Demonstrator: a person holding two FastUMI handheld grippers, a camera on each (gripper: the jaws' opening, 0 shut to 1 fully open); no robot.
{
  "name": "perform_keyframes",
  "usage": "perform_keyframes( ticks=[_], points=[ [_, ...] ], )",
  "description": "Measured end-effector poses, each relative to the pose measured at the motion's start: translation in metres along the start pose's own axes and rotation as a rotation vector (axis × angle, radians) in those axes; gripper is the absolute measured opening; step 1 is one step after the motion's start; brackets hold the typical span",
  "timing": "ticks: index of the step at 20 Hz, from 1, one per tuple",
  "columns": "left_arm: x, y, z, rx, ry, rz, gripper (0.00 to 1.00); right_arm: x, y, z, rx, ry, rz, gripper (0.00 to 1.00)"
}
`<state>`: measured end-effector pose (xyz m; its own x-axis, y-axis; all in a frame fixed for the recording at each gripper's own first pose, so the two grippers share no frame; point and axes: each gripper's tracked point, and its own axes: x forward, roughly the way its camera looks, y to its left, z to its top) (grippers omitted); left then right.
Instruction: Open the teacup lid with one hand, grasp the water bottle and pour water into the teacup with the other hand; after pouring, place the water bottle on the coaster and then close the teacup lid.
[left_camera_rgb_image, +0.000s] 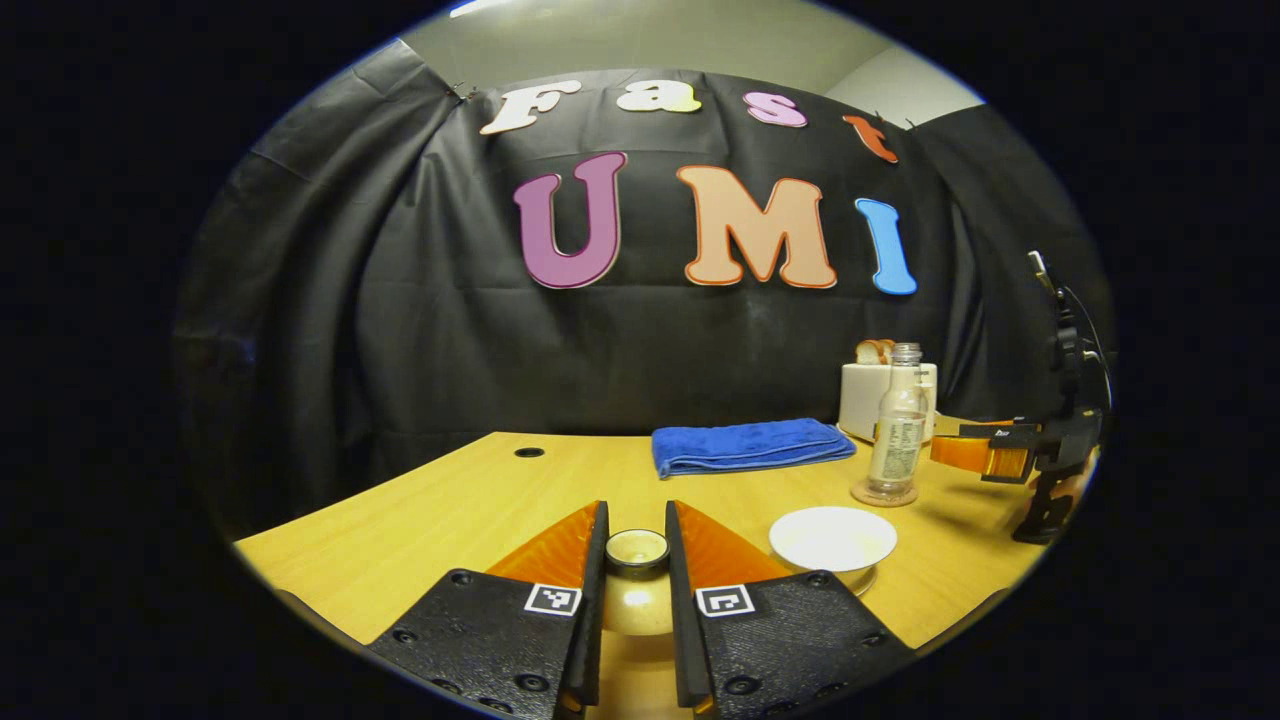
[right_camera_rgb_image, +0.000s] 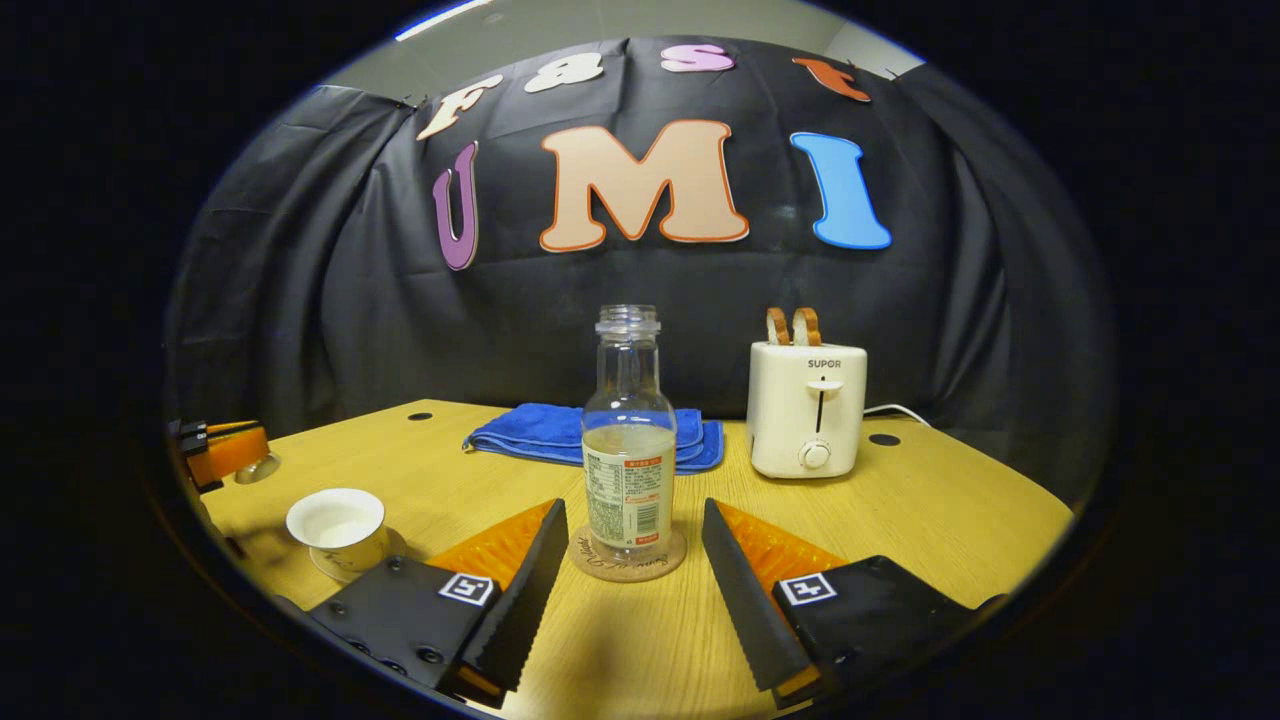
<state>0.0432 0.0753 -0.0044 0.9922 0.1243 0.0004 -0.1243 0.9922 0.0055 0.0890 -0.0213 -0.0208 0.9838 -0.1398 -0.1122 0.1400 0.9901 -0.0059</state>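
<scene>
Item: my left gripper (left_camera_rgb_image: 637, 560), jaws clamped on the teacup lid (left_camera_rgb_image: 637, 552), held above the surface (left_camera_rgb_image: 420, 520). Right gripper (right_camera_rgb_image: 628, 560), jaws wide, empty. Water bottle (right_camera_rgb_image: 628, 440) upright on coaster (right_camera_rgb_image: 627, 565); uncovered teacup (right_camera_rgb_image: 337, 527) near the left edge.

wall: black cloth (right_camera_rgb_image: 300, 300) | table: light wood (right_camera_rgb_image: 930, 500), cable holes | ceiling: pale (left_camera_rgb_image: 700, 40)

both views low over table (left_camera_rgb_image: 420, 520), facing booth wall
</scene>
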Motion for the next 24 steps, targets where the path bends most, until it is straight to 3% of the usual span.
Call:
perform_keyframes(
  ticks=[9,14,24],
  points=[
    [0.021,-0.063,0.001,-0.002,0.003,-0.129,0.26,-0.035,-0.012,0.014,0.005,-0.1,0.005,0.87],
    [0.027,-0.098,-0.005,0.011,0.041,-0.246,0.27,-0.044,-0.015,0.014,0.006,-0.108,-0.003,0.89],
    [0.029,-0.114,-0.014,0.028,0.113,-0.339,0.27,-0.065,-0.022,0.014,0.007,-0.114,-0.007,0.87]
  ],
)
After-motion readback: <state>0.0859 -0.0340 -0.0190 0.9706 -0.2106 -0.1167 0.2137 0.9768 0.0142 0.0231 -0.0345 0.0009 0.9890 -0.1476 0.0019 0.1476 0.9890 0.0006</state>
